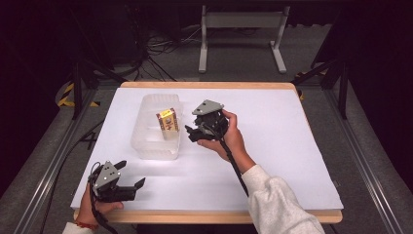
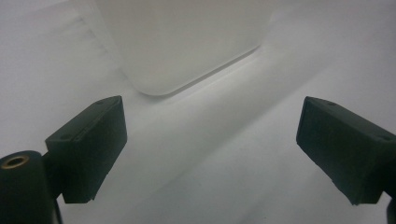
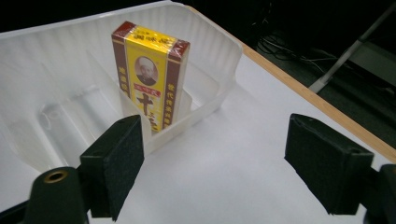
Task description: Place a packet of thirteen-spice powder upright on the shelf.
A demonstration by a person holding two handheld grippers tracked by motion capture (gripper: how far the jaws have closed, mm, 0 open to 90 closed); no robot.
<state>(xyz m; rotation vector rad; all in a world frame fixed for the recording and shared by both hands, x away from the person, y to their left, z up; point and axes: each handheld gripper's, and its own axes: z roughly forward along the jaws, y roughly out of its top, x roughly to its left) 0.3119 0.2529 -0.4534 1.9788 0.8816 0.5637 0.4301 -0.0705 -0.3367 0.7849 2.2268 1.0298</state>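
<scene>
A yellow and maroon box stands upright inside a clear plastic bin on the white table top, against the bin's right wall. My right gripper is just to the right of the bin, jaws open and pointing at it. In the right gripper view the box rises behind the bin's rim, and only bare table lies between the jaws of the right gripper. My left gripper rests near the front left corner, open, with nothing in it. The left gripper view has the bin's corner ahead of the left gripper.
The white sheet covers a wooden table with a bare edge at the back. Metal frame rails run along both sides. Cables and a grey stand are on the floor beyond.
</scene>
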